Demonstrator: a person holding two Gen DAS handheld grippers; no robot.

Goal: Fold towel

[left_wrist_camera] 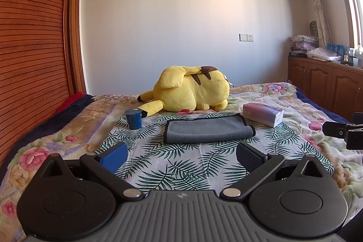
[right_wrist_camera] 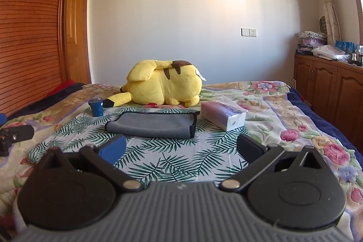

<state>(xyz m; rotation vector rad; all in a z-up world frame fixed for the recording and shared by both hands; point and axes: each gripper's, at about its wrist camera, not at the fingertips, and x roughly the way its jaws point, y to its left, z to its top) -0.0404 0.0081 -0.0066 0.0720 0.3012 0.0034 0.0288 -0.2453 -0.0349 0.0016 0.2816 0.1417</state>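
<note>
While folded once, grey microfibre towel with black trim point(left_wrist_camera: 207, 130) is laid flat for regrasping | left gripper point(left_wrist_camera: 181, 157), right gripper point(right_wrist_camera: 181, 151): jaws spread, nothing held.

Before you, a yellow plush toy point(left_wrist_camera: 191, 89) lies on its side on a floral bedspread point(left_wrist_camera: 292, 101), behind a palm-leaf cloth point(left_wrist_camera: 172, 165). A dark blue cup point(left_wrist_camera: 133, 119) stands at the cloth's left corner; a pink tissue pack point(left_wrist_camera: 263, 114) rests at its right. To your right, wooden cabinets point(right_wrist_camera: 329, 87) carry clutter; a slatted wardrobe point(left_wrist_camera: 31, 37) rises left.
</note>
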